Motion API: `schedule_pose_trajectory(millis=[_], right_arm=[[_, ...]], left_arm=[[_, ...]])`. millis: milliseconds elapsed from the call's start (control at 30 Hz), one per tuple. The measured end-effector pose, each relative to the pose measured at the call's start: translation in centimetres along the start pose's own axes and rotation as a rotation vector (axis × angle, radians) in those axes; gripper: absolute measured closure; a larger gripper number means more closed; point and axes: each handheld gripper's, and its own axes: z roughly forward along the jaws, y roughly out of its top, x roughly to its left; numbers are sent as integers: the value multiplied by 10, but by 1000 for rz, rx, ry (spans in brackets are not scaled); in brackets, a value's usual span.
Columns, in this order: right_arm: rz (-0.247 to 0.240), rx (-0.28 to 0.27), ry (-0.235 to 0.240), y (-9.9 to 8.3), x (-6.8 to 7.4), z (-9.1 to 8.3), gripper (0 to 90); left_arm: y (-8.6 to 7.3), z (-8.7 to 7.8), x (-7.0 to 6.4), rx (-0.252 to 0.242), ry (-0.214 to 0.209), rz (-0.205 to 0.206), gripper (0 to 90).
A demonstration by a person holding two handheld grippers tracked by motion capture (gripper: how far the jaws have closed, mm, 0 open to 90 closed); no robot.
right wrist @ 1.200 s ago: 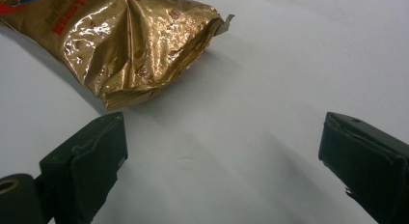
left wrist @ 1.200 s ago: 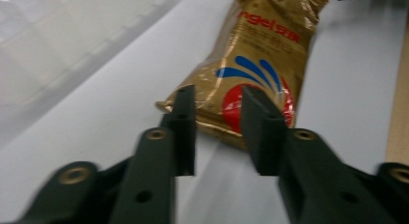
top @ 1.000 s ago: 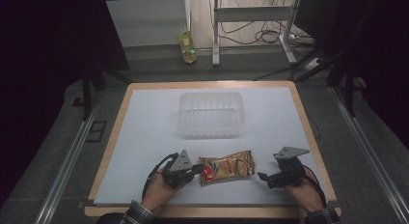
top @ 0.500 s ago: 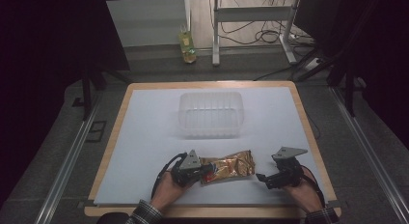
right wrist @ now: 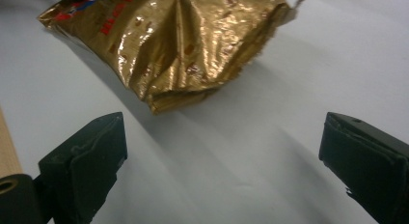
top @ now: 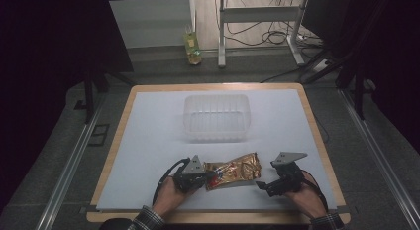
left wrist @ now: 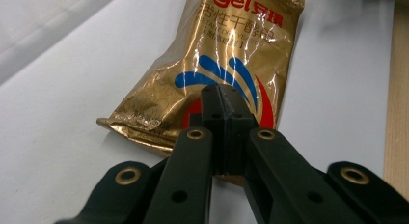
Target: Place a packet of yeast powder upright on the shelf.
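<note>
A gold foil snack packet with red and blue print lies on the white mat near the front edge. My left gripper is at its left end. In the left gripper view the jaws are pressed together over the packet's near edge, pinching it. My right gripper sits just off the packet's right end. Its jaws stand wide open with only bare mat between them. The crumpled end of the packet lies a little ahead of them.
A clear plastic tub stands on the mat beyond the packet, toward the back centre. The mat covers a wooden board whose edge shows beside the packet. A yellow bottle stands on the floor behind the table.
My left gripper has slid right to the packet's left end and shut on it. The right gripper has stayed almost still and open.
</note>
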Motion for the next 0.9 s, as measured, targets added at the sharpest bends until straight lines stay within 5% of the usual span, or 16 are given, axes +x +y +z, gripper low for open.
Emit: schedule_pose_trajectory(millis=[200,600,900], right_arm=[[2,17,73,8,6,12,30],[19,34,183,25,14,30,30],[27,30,201,43,14,37,30]], left_arm=[[-1,0,-4,17,33,37,898],[-1,0,-4,26,31,26,897],[-1,-1,-2,28,22,20,896]])
